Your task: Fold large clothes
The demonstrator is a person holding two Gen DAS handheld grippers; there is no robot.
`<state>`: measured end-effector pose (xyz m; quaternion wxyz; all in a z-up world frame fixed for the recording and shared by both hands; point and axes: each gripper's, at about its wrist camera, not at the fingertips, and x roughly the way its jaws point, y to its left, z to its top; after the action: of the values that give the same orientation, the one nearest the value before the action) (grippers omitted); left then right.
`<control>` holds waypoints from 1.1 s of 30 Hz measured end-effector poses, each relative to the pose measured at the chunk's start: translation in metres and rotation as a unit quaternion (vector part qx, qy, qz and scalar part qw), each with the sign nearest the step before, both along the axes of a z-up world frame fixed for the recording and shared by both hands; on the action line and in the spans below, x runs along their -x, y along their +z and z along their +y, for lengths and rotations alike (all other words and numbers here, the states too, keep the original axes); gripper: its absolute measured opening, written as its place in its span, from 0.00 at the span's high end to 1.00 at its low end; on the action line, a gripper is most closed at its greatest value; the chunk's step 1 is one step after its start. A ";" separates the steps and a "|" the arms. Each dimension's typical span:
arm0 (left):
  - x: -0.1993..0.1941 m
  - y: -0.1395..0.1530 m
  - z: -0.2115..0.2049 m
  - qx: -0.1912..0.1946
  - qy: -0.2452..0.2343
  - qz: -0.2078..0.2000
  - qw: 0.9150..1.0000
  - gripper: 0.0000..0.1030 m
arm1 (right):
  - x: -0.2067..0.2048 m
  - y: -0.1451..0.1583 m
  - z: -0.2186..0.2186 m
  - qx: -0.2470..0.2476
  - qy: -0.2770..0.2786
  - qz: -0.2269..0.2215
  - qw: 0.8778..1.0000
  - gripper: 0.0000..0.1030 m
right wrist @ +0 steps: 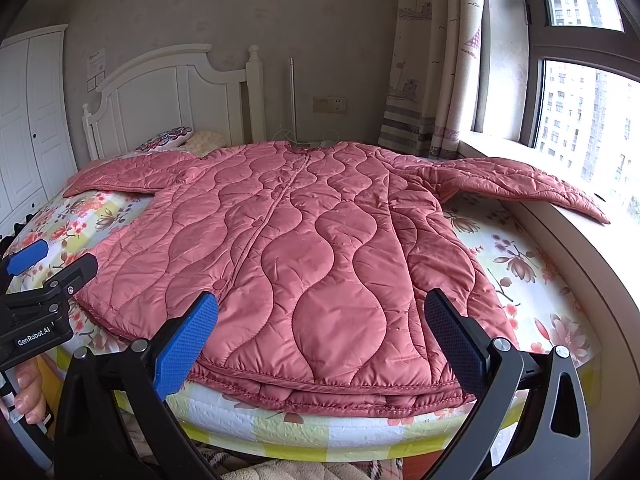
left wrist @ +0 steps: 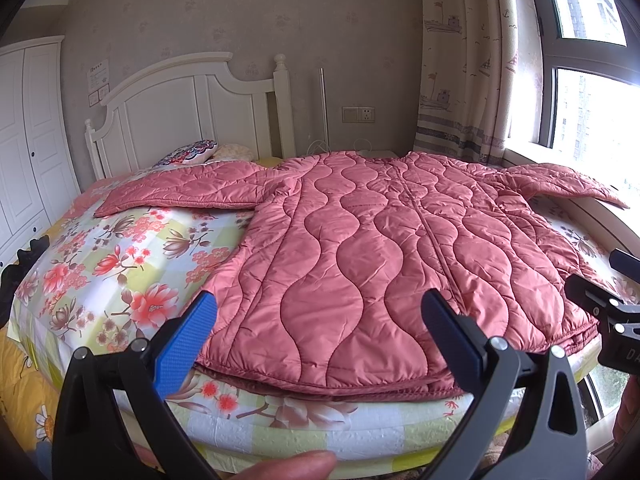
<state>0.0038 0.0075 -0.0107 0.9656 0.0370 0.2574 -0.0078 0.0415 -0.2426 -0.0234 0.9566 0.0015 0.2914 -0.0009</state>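
Quilted pink jacket (left wrist: pixel 360 248) lies flat, front up, filling frame centre on the floral bedsheet (left wrist: pixel 120 264), sleeves spread toward upper left and upper right. Likely soft, puffy, slick-shelled and light; best taken at hem corners or sleeve cuffs. Left gripper (left wrist: pixel 316 336) and right gripper (right wrist: pixel 320 336) both gape empty above the hem. Headboard (left wrist: pixel 180 100) and windowsill (right wrist: pixel 600 240) border the sleeves.

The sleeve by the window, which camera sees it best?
The right wrist view. There the window-side sleeve shows whole, from the shoulder to the cuff on the sill. The left wrist view squeezes the same sleeve into its far right edge, smaller and partly washed out by window glare.
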 end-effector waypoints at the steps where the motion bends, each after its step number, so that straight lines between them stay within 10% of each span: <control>1: 0.000 0.000 0.000 0.000 0.000 0.000 1.000 0.02 | 0.000 0.000 0.000 0.000 0.000 0.000 1.000 0.04; 22: -0.012 -0.004 0.004 -0.003 -0.014 0.022 1.000 0.02 | -0.006 -0.006 -0.006 -0.006 -0.001 0.009 1.000 0.04; 33: -0.224 -0.034 0.015 -0.052 -0.057 0.185 0.980 0.02 | -0.123 -0.005 -0.152 -0.111 -0.168 0.059 0.978 0.04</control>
<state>0.2276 0.0226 -0.0447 0.8960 0.0995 0.4290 -0.0567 0.1644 -0.3942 -0.0281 0.9178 0.1569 0.3411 -0.1292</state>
